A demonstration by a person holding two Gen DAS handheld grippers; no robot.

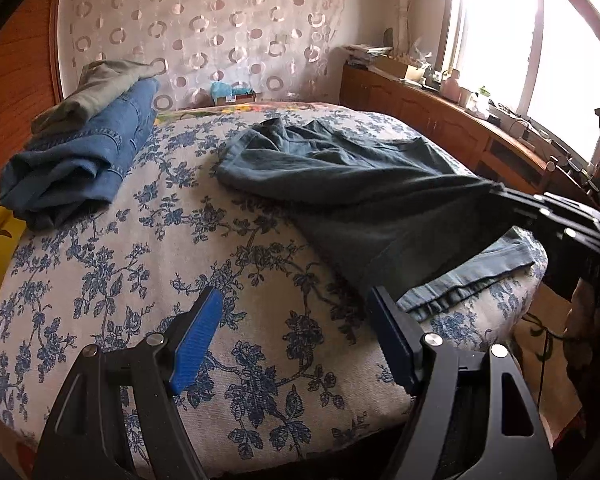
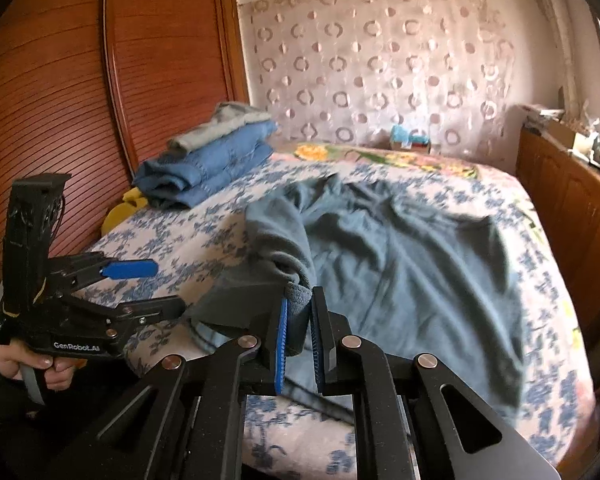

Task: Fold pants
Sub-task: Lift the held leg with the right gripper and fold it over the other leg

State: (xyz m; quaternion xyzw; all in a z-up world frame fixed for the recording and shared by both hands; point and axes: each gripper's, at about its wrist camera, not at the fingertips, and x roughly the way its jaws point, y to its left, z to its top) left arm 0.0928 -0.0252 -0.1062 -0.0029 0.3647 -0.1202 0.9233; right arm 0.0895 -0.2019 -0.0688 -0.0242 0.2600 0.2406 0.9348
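The right gripper [image 2: 299,334] is clenched on a hem fold of the dark teal cotton pants [image 2: 412,256], lifting that leg off the floral-print bed [image 2: 188,240], probably to carry it over for a fold. The rest of the pants lies spread ahead of it. The left gripper [image 1: 296,332] is released, hovering empty just beside the pants' edge, seemingly ready to take another corner.
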